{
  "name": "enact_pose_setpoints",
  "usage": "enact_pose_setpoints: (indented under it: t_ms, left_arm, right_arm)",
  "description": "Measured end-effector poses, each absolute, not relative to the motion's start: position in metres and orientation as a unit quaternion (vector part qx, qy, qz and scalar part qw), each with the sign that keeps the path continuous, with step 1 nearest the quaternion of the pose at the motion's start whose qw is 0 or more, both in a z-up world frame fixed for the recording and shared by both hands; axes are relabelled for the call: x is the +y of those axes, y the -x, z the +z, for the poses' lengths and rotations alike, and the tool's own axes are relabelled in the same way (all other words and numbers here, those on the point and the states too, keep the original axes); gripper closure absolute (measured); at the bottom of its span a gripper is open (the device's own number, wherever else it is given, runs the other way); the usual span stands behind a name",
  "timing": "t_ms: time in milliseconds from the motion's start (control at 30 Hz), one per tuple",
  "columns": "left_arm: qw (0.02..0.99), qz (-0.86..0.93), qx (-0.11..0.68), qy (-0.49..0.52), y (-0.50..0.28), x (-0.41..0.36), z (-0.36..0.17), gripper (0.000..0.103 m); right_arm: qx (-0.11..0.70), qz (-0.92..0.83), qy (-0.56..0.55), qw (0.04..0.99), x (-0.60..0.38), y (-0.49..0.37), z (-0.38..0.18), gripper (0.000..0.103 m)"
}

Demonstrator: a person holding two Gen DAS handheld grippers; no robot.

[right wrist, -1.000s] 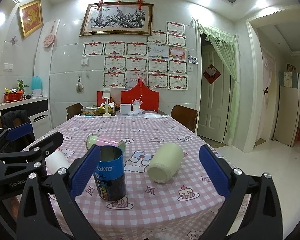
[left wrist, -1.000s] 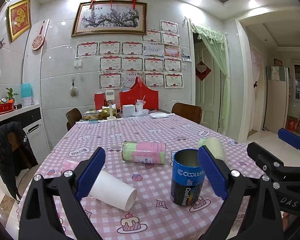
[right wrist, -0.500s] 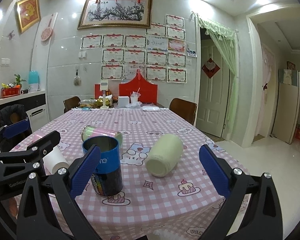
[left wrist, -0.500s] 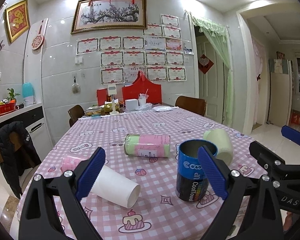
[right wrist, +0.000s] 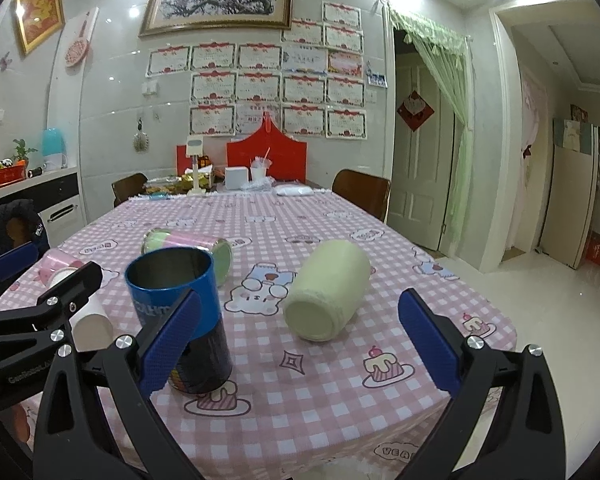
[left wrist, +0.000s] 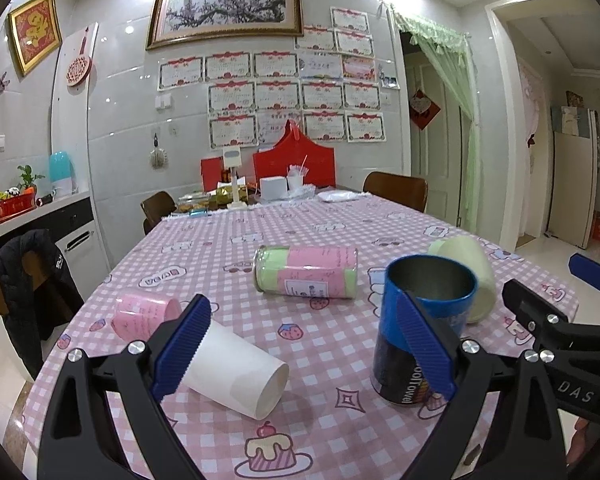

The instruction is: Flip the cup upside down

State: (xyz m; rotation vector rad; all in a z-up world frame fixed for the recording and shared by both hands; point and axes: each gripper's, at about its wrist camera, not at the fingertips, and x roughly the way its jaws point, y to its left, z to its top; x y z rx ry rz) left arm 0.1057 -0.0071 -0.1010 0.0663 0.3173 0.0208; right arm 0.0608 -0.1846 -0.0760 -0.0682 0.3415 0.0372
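A blue and black cup [left wrist: 420, 328] stands upright, mouth up, near the table's front edge; it also shows in the right wrist view [right wrist: 180, 312]. My left gripper [left wrist: 304, 348] is open and empty just short of it, its right finger in front of the cup. My right gripper [right wrist: 296, 344] is open and empty, with the cup behind its left finger. A white paper cup [left wrist: 236, 372] lies on its side at the left. A pale green cup [right wrist: 328, 292] lies on its side at the right.
A pink and green can [left wrist: 306, 272] lies on its side mid-table, and a pink cup [left wrist: 140, 316] lies at the left. The pink checked tablecloth [right wrist: 300, 220] runs back to boxes and dishes [left wrist: 272, 188]. Chairs [right wrist: 362, 192] stand around the table.
Both grippers have moved closer to the table and the blue cup, which now looks larger. Both stay open. The cups have not moved.
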Motion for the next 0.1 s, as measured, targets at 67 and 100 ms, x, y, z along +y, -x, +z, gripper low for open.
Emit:
enact_pose_setpoints:
  t_ms: [67,100]
  left_arm:
    - [0.986,0.018,0.163,-0.038,-0.1117,-0.0067,-0.1041,0.011]
    - [0.985,0.021,0.166,-0.041,-0.1152,-0.0066,-0.1052,0.011]
  right_arm:
    - [0.176,0.018,0.034,0.984,-0.1839,-0.0671,-0.079,0.008]
    - [0.179,0.017,0.035,0.983,-0.1833,-0.0703,-0.0801,0.008]
